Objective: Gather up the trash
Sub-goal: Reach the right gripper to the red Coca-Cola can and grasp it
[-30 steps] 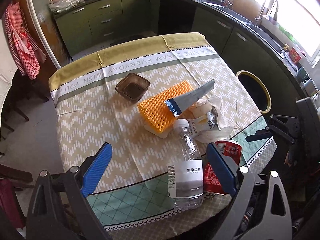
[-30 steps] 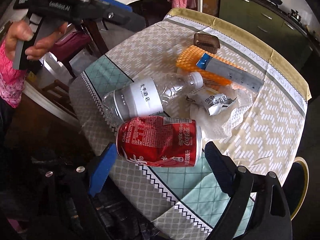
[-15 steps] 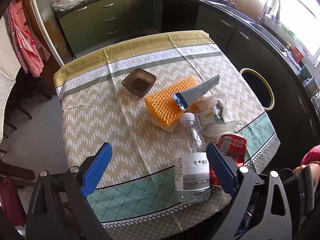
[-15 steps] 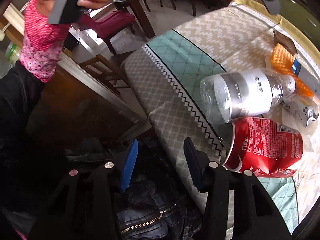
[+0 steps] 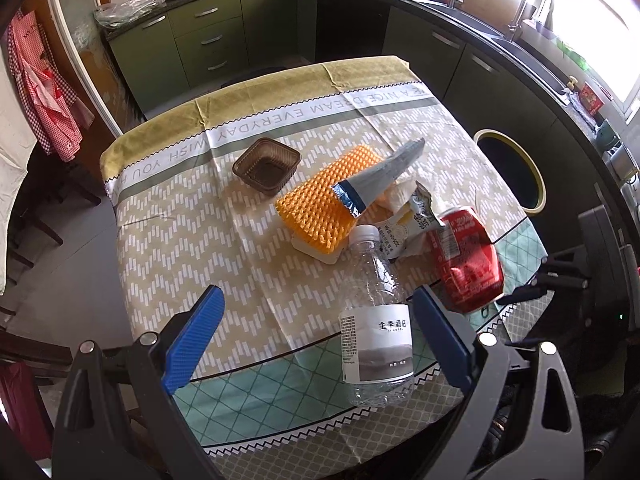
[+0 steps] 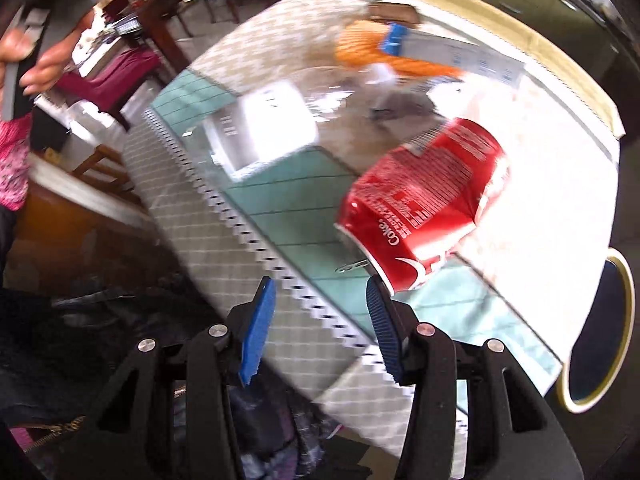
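In the left wrist view, the left gripper [image 5: 316, 336] hangs at the bottom of the frame with its blue pads wide apart and nothing pressed between them. Just above it, at lower centre, a clear plastic water bottle with a white label and white cap [image 5: 374, 312] lies on its side on the patterned tablecloth [image 5: 192, 248], cap pointing up the frame. To its right, at centre right, a dented red cola can [image 5: 466, 258] lies close to the table's edge. Between the two and slightly above sits a crumpled white snack wrapper [image 5: 416, 216], and above that an orange knitted pad on a white block [image 5: 324, 204] with a grey and blue foil pouch [image 5: 380, 176] lying across it. A small brown square plastic tray [image 5: 267, 166] stands alone in the upper centre. A round bin with a yellow rim [image 5: 510, 172] is at the right, beyond the table.

In the blurred right wrist view, the right gripper [image 6: 318, 326] is at lower centre, its jaws half-closed after just narrowing, gripping nothing; its right pad is just beside the can's base [image 6: 424, 204], though I cannot tell if they touch
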The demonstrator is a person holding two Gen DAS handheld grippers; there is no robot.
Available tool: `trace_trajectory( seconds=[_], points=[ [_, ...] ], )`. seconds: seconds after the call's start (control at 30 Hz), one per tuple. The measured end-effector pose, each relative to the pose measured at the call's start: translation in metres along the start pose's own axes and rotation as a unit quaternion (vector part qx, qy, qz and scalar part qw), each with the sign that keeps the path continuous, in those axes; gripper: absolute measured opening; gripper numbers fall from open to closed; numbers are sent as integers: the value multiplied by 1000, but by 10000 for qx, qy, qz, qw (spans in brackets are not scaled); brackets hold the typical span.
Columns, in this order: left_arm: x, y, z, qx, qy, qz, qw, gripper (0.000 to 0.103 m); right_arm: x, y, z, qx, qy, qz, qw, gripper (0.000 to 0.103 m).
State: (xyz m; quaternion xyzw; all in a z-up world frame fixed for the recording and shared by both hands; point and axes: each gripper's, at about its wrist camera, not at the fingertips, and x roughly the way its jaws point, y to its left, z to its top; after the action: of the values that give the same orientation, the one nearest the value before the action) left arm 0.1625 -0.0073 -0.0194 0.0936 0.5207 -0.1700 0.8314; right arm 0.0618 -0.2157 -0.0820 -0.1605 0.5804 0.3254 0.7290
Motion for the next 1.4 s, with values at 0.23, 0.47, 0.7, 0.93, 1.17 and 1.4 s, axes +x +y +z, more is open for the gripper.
trace_trajectory(
  seconds=[0.23, 0.47, 0.7, 0.93, 1.17, 1.4],
  points=[
    [1, -13, 3, 173, 53, 2, 9998, 90, -11, -35, -9, 463, 38, -511, 9976, 51],
    [5, -16, 4, 254, 112, -10, 9996, 90, -42, -37, -11, 395, 49, -373, 9985, 58],
    [5, -16, 2, 254, 112, -23, 9996, 90, -33, -47, 27, 606, 36, -900, 9941, 64],
    [1, -16, -4, 290, 92, -38, 9995, 90, 20, -66, 58, 730, 644, -950, 9907, 69],
    [5, -14, -5, 284, 148, -63, 9995, 90, 37, -69, 65, 682, 756, -1032, 9894, 72],
    [7, -20, -6, 342, 171, -82, 9992, 90, 51, -75, 61, 631, 795, -1086, 9889, 71]
  ],
)
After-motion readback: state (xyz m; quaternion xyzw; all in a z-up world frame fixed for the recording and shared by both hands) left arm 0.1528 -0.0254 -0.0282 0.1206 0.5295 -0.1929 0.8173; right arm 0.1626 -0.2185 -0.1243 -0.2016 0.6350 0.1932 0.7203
